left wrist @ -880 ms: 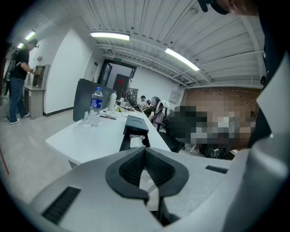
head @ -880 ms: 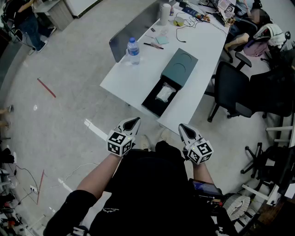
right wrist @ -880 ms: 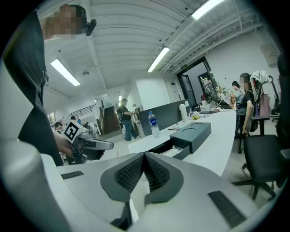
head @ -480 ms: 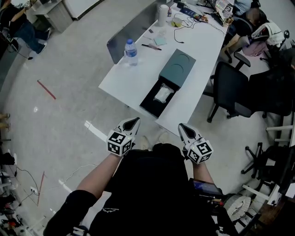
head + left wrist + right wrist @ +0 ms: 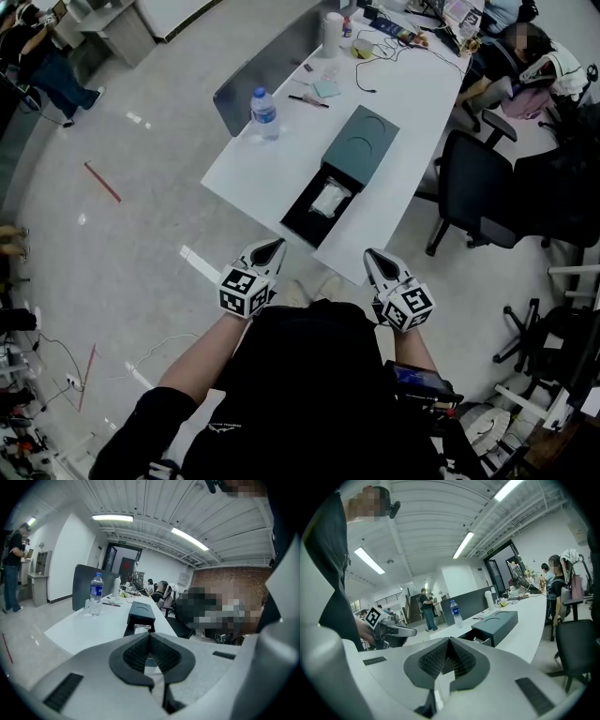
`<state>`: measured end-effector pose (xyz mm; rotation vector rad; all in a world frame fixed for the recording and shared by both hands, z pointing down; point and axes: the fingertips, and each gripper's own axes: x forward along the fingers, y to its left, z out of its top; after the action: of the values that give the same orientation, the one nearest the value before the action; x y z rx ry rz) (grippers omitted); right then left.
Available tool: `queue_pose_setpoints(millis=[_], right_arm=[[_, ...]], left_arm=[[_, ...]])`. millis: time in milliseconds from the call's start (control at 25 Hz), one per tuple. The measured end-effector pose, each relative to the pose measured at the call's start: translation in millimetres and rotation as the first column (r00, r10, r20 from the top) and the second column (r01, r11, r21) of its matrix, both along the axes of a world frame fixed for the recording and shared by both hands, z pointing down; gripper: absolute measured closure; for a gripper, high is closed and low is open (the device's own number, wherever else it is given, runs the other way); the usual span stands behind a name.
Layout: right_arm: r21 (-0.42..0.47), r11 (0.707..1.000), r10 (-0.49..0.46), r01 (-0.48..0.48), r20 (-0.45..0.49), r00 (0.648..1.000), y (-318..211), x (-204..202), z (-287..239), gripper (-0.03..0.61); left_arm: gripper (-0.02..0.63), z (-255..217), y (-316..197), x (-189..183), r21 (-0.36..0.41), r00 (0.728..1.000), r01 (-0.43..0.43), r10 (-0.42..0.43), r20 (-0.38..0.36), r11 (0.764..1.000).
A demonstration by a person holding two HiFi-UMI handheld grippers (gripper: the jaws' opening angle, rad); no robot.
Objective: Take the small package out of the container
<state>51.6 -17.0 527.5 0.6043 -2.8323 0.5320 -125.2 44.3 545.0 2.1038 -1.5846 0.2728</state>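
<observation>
A dark container (image 5: 339,176) lies on the white table (image 5: 272,159), its black drawer pulled out toward me. The small clear package (image 5: 330,199) rests inside the drawer. My left gripper (image 5: 271,247) and right gripper (image 5: 372,258) are held close to my body, short of the table's near edge, well apart from the container. Both are shut with nothing between the pads. The left gripper view has its shut jaws (image 5: 150,635) below the container (image 5: 141,612). In the right gripper view, the shut jaws (image 5: 449,641) sit below the container (image 5: 497,622), and the left gripper (image 5: 396,631) shows at left.
A water bottle (image 5: 263,112) stands at the table's left side. A pen, notes, cables and a white cup (image 5: 333,33) lie farther back. A black office chair (image 5: 473,187) stands to the right of the table. People sit and stand at the room's edges.
The table and container have slid slightly lower and closer in the head view. Both grippers stay shut in the same place near my body.
</observation>
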Motion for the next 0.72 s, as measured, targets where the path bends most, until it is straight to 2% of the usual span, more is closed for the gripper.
queue_pose_setpoints(millis=[720], right_arm=[[-0.021,0.998,-0.054,0.054,0.011,0.998,-21.5,-5.0,7.0,0.552]], left_arm=[[0.604,3.1,-12.5,-0.1,-0.022,0.999,0.048,-0.047,0.01,0.999]])
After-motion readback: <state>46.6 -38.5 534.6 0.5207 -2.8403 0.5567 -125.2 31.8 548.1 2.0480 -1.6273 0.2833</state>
